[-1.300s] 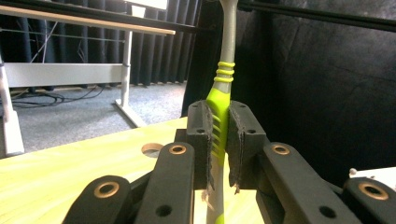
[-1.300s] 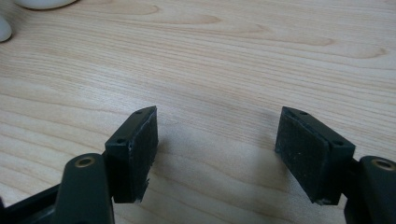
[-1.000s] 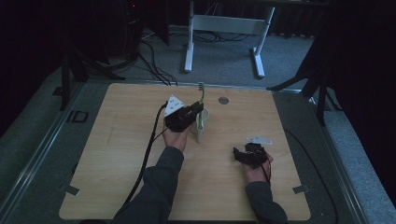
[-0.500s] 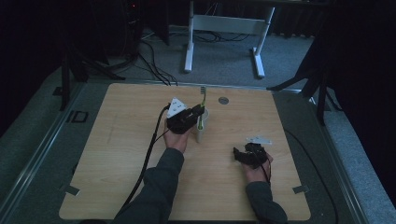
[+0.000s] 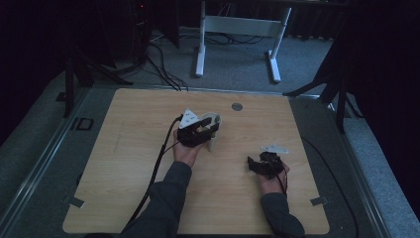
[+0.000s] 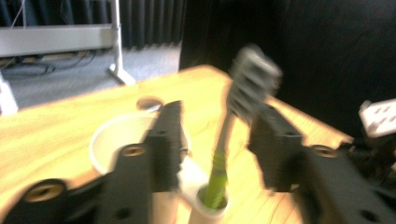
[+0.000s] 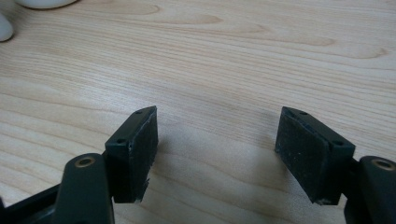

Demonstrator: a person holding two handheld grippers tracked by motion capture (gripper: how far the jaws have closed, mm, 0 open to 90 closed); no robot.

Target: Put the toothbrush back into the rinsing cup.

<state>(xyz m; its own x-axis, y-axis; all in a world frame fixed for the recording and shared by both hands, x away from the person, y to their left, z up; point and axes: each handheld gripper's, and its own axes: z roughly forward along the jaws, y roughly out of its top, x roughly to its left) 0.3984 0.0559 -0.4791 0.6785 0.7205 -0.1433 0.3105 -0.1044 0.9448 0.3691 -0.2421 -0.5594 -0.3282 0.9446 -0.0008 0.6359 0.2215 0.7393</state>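
A green toothbrush (image 6: 218, 175) with a grey bristle head stands tilted in a small pale holder (image 6: 208, 213). A white cup (image 6: 114, 140) sits right beside it. My left gripper (image 6: 217, 116) straddles the toothbrush; its jaws have just been opening and now stand apart from the handle on both sides. In the high view the left gripper (image 5: 199, 134) sits mid-table against the cup (image 5: 212, 119) and the holder (image 5: 211, 144). My right gripper (image 5: 262, 164) rests low over the table to the right. Its jaws (image 7: 219, 121) are wide apart over bare wood, with nothing between them.
The light wooden table (image 5: 124, 163) has a round grey cap (image 5: 236, 106) set in it near the far edge. The left gripper's black cable (image 5: 161, 163) trails back along the forearm. Two white rounded bases (image 7: 42, 2) show at the top left of the right gripper view.
The toothbrush stuck up above the left gripper before; now it sits lower, in the holder, and the left hand has tilted down. The right hand has kept still.
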